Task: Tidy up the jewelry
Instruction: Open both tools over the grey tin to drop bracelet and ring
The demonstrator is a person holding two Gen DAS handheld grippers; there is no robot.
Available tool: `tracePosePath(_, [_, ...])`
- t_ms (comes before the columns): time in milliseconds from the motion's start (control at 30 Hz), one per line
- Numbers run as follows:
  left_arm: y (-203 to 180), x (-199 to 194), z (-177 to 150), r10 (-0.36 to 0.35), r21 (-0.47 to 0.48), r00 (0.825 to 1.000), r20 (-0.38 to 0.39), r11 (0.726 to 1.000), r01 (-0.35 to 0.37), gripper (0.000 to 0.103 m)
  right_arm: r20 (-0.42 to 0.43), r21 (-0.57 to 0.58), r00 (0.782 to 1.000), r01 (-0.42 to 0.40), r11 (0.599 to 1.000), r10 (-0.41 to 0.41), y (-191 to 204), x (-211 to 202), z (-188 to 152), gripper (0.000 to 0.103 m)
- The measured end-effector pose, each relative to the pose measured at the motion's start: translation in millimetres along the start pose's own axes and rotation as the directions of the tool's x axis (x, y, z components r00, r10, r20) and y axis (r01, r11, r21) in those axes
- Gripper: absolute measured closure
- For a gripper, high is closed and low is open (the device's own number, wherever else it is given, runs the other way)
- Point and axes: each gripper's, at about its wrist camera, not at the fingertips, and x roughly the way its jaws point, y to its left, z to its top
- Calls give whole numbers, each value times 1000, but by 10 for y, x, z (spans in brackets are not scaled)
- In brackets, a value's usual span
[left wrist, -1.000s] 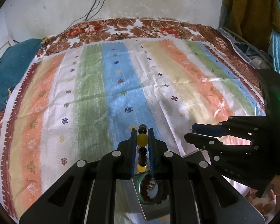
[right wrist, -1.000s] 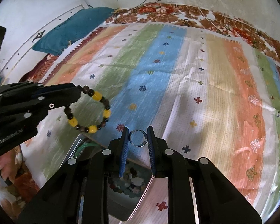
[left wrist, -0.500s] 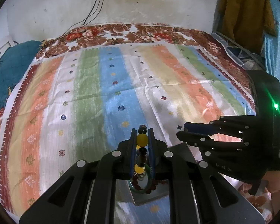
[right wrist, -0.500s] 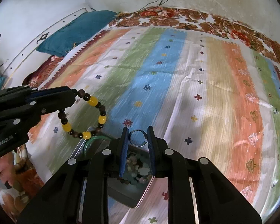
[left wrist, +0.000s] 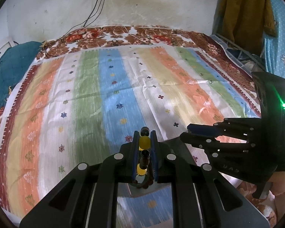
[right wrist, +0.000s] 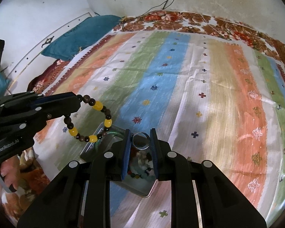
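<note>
— While my left gripper pinches the beaded bracelet at lower centre, what's right doing?
— My right gripper clamps a silver ring above the metal tray, lower centre.

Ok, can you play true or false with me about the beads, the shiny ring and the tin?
1. The left gripper holds a bead bracelet with yellow and dark beads. True.
2. The right gripper is empty. False: a silver ring sits pinched between its fingers.
3. The bracelet lies flat on the striped cloth. False: it hangs in the air from the left gripper.
4. A metal tin with more jewelry inside sits on the cloth below the grippers. True.
5. The ring is already in the tin. False: it is held above it.
</note>
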Motion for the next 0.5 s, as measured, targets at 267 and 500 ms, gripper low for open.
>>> tracePosePath(267, [18,-51,-108,-12,-20,1000,-11,1000,12,92,-13,0,999,-32,999,32,71,-25,-72,82])
tracePosePath(500, [39,-13,-164,-55,-44,998,-38,998,53,92,-18,-1,999,-36,999,36,88,-43,-117,82])
